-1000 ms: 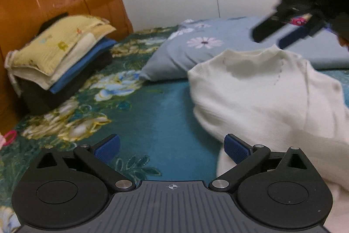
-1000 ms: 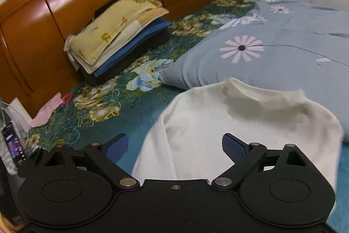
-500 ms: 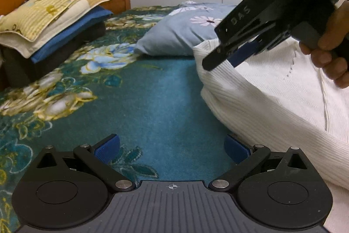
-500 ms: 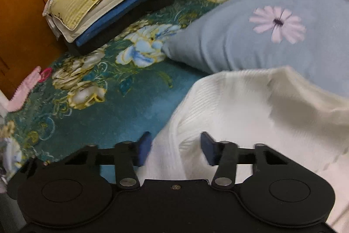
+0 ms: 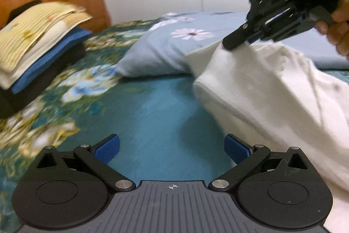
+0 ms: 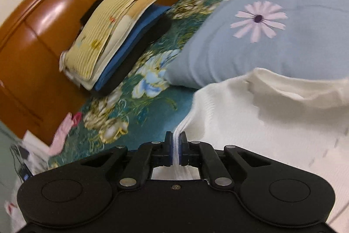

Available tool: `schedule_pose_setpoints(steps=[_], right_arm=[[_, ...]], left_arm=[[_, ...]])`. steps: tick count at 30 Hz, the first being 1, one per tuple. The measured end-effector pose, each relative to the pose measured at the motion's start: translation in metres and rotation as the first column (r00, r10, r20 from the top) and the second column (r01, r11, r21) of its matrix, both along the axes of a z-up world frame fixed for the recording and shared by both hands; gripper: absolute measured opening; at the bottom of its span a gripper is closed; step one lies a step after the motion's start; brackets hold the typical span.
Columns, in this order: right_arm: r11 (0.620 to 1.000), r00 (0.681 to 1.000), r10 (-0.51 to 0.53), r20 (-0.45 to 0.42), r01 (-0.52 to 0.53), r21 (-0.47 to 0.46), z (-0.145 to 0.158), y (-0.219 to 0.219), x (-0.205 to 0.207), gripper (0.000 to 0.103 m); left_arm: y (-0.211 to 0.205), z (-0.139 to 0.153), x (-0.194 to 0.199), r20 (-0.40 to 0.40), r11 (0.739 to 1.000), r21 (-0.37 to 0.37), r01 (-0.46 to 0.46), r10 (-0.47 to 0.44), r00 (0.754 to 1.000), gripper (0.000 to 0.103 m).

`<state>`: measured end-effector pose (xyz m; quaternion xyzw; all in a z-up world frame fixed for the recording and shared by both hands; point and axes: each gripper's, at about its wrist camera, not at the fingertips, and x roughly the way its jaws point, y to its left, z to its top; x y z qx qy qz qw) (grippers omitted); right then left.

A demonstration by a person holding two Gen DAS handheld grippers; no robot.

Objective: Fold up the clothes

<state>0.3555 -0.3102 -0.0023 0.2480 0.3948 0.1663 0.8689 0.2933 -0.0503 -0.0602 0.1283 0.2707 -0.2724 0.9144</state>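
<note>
A white knitted sweater (image 5: 272, 88) (image 6: 272, 123) lies on the teal floral bedspread (image 5: 152, 106), rising toward the right. My right gripper (image 6: 176, 146) is shut on a ribbed edge of the sweater, the white fabric pinched between its blue pads. In the left wrist view that right gripper (image 5: 234, 42) reaches in from the upper right, held by a hand (image 5: 337, 30), and lifts the sweater's far corner. My left gripper (image 5: 172, 149) stands open low over bare bedspread, its right pad close to the sweater's near edge and nothing between its fingers.
A stack of folded clothes (image 5: 37, 47) (image 6: 113, 43) sits at the left against the wooden headboard (image 6: 43, 21). A grey-blue pillow with daisy prints (image 5: 174, 51) (image 6: 272, 36) lies behind the sweater. A pink item (image 6: 65, 132) lies at the bed's edge.
My right gripper came down onto the sweater's edge, closed on it and rolled. My left gripper moved forward and slightly lower over the bedspread, still open.
</note>
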Motion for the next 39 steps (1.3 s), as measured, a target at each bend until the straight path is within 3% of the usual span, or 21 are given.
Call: schedule_pose_setpoints(steps=[6,10,14,19,22,25,27,32,35,39], right_arm=[[0.999,1.000,-0.013,-0.027,0.014,0.044,-0.014,-0.015,-0.002,0.006],[0.998,1.000,0.011,-0.024,-0.010,0.056,-0.015,-0.013,-0.001,0.006],[0.999,0.999,0.019,-0.034,-0.017,0.051,-0.019,-0.014,-0.001,0.006],[1.000,0.998,0.001,-0.060,0.000,0.015,-0.032,-0.014,0.001,0.006],[0.999,0.997,-0.005,-0.080,0.001,-0.050,-0.042,-0.005,0.003,0.008],[0.995,0.997,-0.017,-0.079,0.009,-0.102,-0.046,-0.001,0.003,0.021],[0.997,0.997,-0.023,-0.078,0.018,-0.070,-0.046,-0.005,0.001,0.021],[0.997,0.999,-0.018,-0.038,0.015,-0.078,-0.026,-0.013,-0.019,0.040],[0.992,1.000,-0.004,0.027,0.007,-0.126,-0.001,-0.017,-0.051,0.043],[0.992,0.997,0.025,0.073,-0.016,-0.129,0.018,-0.025,-0.128,0.046]], left_arm=[[-0.033,-0.008,0.024,0.020,0.998,0.064,0.008,-0.009,1.000,0.103],[-0.036,-0.012,0.045,-0.010,0.994,0.039,-0.105,0.106,0.994,0.103],[-0.021,-0.010,0.050,-0.093,0.966,-0.035,-0.257,0.253,0.963,0.103],[-0.002,-0.013,0.058,-0.235,0.930,-0.091,-0.357,0.328,0.915,0.103],[0.013,-0.015,0.063,-0.239,0.888,-0.091,-0.451,0.420,0.875,0.102],[0.029,-0.014,0.065,-0.273,0.878,-0.136,-0.459,0.412,0.869,0.102],[0.034,-0.012,0.064,-0.288,0.873,-0.160,-0.461,0.406,0.868,0.102],[0.040,-0.005,0.053,-0.323,0.869,-0.187,-0.458,0.385,0.864,0.102],[0.043,0.002,0.039,-0.353,0.875,-0.212,-0.435,0.347,0.869,0.102],[0.050,0.007,0.003,-0.365,0.901,-0.206,-0.381,0.290,0.885,0.102]])
